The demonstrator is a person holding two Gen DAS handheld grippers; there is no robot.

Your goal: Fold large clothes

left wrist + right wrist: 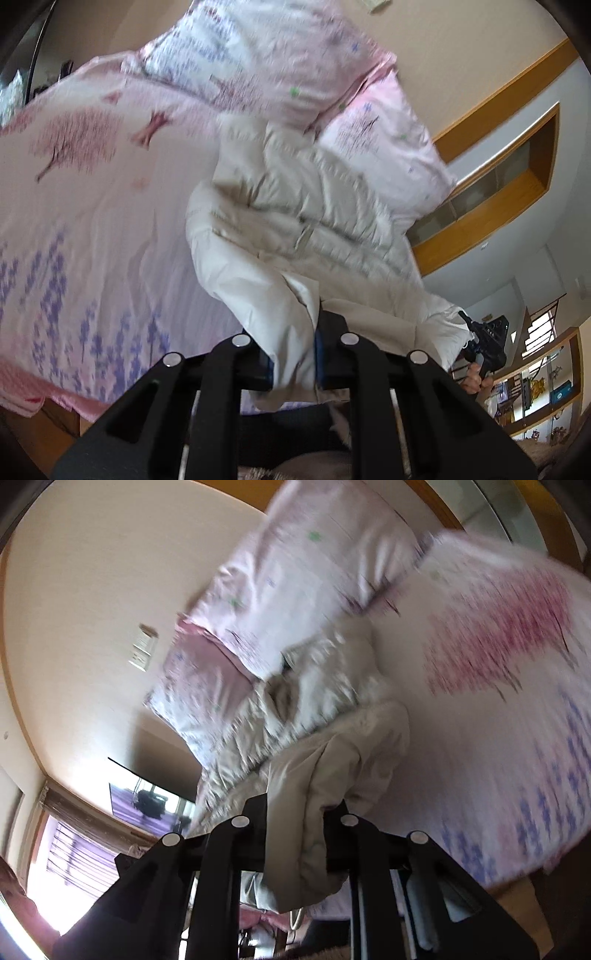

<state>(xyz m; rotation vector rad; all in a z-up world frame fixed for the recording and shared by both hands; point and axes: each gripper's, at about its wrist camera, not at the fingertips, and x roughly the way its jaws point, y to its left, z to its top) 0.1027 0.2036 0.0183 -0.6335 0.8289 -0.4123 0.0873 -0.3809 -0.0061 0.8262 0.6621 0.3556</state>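
Cream quilted puffer jacket (295,206) lies on the pink floral bedsheet (81,206), its far end up against the pink-and-white flower-print pillows (266,62), its near end lifted off the sheet and pinched by both tools; the jacket's long axis runs from the pillows back toward the jaws, so the bulk sits straight ahead of and beyond both grippers. Left gripper (293,354) is clamped on a smooth cream fold of the jacket, cloth bunched between its blue pads; right gripper (295,823) is likewise clenched on a thick cream wad of the same edge. In the left view the right tool shows off to the jacket's right, holding the far corner of that edge, so the two grips look spread across the jacket's width, neither clearly nearer the pillows. Probable next move: carry this held edge forward over the body toward the pillows. Motion blur is heavy; no brand, label or writing can be read anywhere
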